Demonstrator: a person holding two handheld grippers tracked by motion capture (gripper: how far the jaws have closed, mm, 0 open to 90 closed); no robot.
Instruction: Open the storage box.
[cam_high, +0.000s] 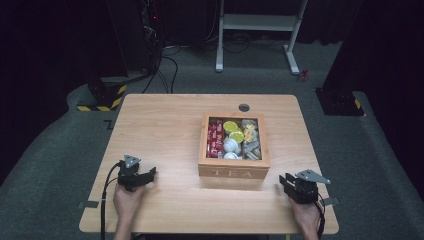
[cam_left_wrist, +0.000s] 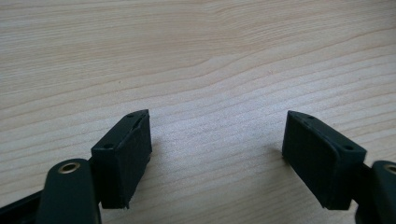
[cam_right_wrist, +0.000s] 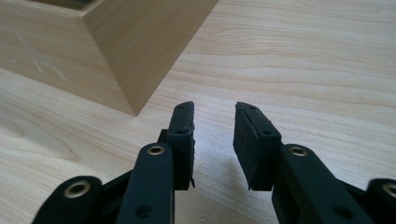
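Note:
A wooden box marked TEA (cam_high: 234, 172) stands open at the middle of the light wooden table (cam_high: 165, 130). It holds red packets (cam_high: 215, 137), yellow round pods (cam_high: 233, 131), white cups (cam_high: 231, 146) and grey sachets (cam_high: 251, 142). My left gripper (cam_high: 151, 174) rests near the front left edge, well left of the box; its jaws stand wide open over bare wood (cam_left_wrist: 217, 116). My right gripper (cam_high: 286, 181) sits at the front right, just off the box's near right corner (cam_right_wrist: 126, 46). Its jaws (cam_right_wrist: 214, 106) are open with a narrow gap and nothing between them.
A round cable hole (cam_high: 244, 107) lies in the table behind the box. Beyond the table stand a white desk frame (cam_high: 257, 25), a black-and-yellow striped base (cam_high: 102, 97) at the left with loose cables, and a black base (cam_high: 340, 102) at the right.

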